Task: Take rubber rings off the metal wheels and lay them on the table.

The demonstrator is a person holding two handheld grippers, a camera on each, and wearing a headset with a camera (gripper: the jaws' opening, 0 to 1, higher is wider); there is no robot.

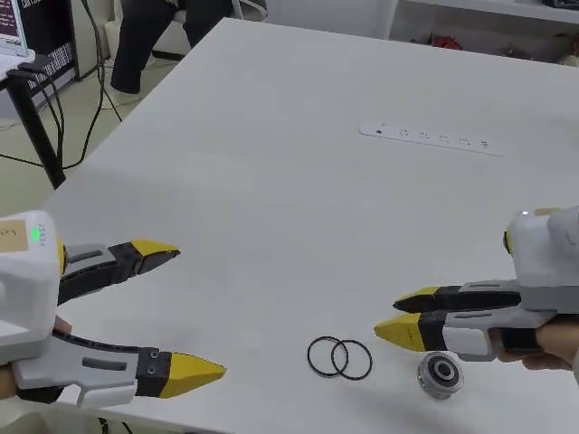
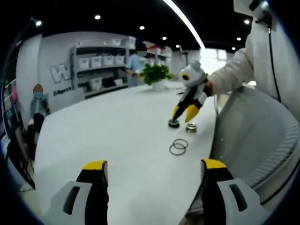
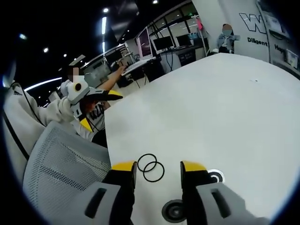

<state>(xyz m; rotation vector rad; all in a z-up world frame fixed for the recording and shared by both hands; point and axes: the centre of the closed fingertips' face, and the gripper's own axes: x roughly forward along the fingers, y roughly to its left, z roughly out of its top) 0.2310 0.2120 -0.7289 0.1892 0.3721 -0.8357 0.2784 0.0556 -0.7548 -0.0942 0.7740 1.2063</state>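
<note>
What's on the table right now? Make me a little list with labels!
table: white
rubber rings: two, black, lying flat, overlapping a little
metal wheel: on the table, just right of the rings
left hand-held gripper: open, empty
right hand-held gripper: open, empty, tips close to the wheel
power strip: white, at the far side

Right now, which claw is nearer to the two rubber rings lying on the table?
The right claw. It hangs just beside the rubber rings, next to the metal wheel. The left claw is open and farther off, on the rings' other side.
</note>
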